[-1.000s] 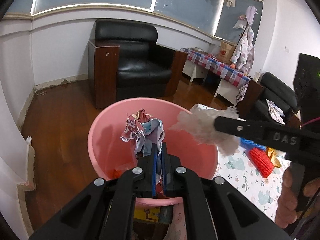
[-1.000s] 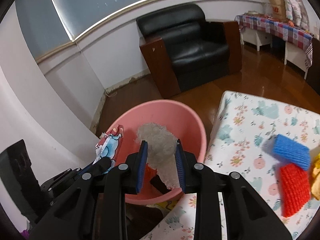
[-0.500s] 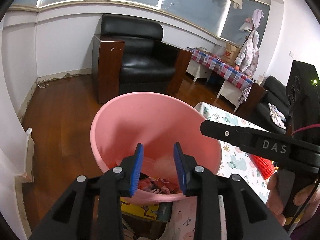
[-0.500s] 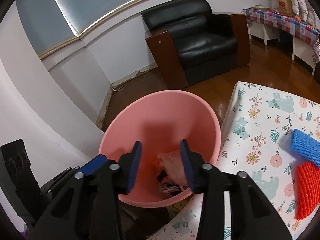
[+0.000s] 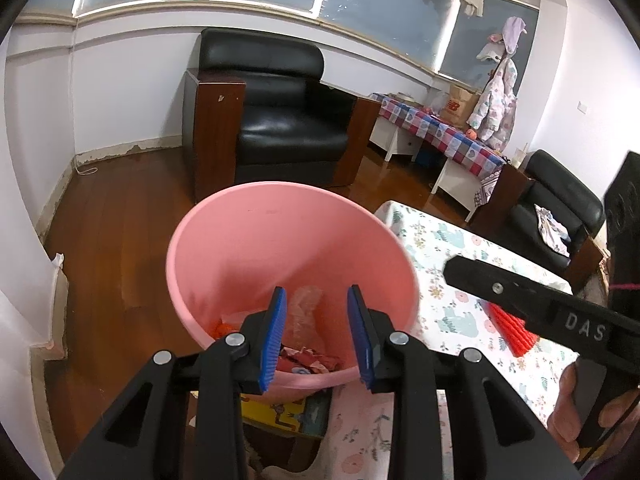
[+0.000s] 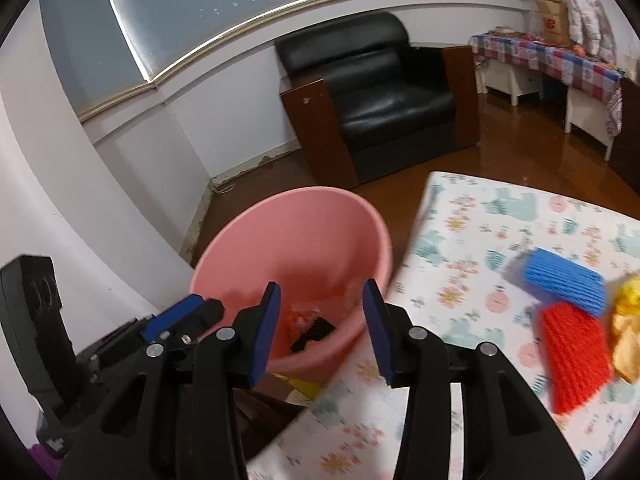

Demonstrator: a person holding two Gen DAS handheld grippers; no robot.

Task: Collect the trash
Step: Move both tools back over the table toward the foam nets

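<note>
The bin (image 5: pixel 288 240) stands on the floor (image 5: pixel 116 216), left of the table (image 6: pixel 472 240). Trash (image 5: pixel 308 360) lies inside. An armchair (image 5: pixel 280 120) sits behind.

My right tongs (image 5: pixel 472 276) hide part of the red pad (image 5: pixel 508 330). The yellow item (image 6: pixel 628 328) is blurred and cut off by the edge.
</note>
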